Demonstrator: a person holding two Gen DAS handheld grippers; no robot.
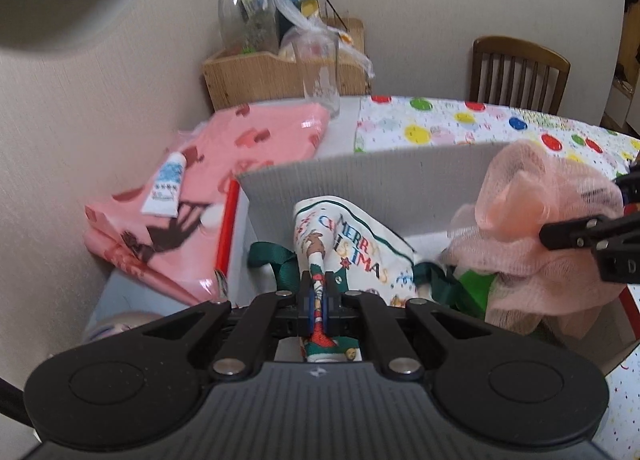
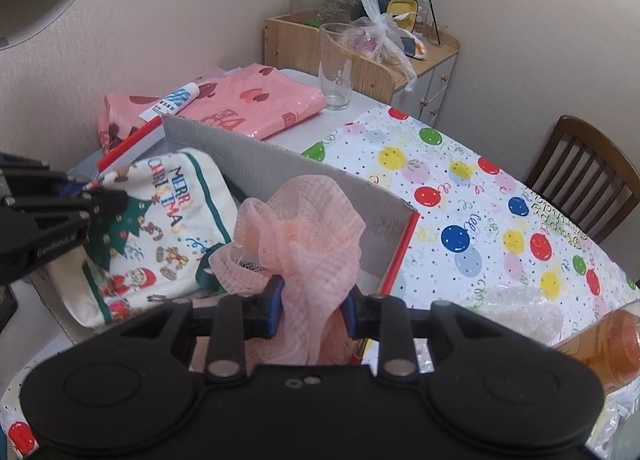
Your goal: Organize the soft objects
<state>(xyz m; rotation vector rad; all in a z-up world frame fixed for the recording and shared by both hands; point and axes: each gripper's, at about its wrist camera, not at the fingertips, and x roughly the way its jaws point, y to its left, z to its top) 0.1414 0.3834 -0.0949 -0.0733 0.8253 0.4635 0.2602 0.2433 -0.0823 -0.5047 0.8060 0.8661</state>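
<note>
A grey cardboard box [image 1: 360, 176] [image 2: 280, 168] with red edges lies open on the table. My left gripper [image 1: 318, 288] [image 2: 104, 188] is shut on a pinched fold of a white "Merry Christmas" cloth [image 1: 352, 236] [image 2: 172, 220], which hangs down into the box. A pink mesh puff [image 2: 304, 228] [image 1: 532, 220] sits between the blue pads of my right gripper [image 2: 312, 300] [image 1: 580, 208] and fills the gap; it hangs over the box's right side. Green straps lie under both items.
Pink plastic bags [image 2: 248, 100] with a white tube [image 2: 176, 98] on them lie behind the box by the wall. A drinking glass [image 2: 338, 64] and a cluttered wooden crate [image 2: 288, 40] stand farther back. The balloon-print tablecloth [image 2: 480, 200], an orange bottle [image 2: 600, 344] and a chair [image 2: 588, 180] are to the right.
</note>
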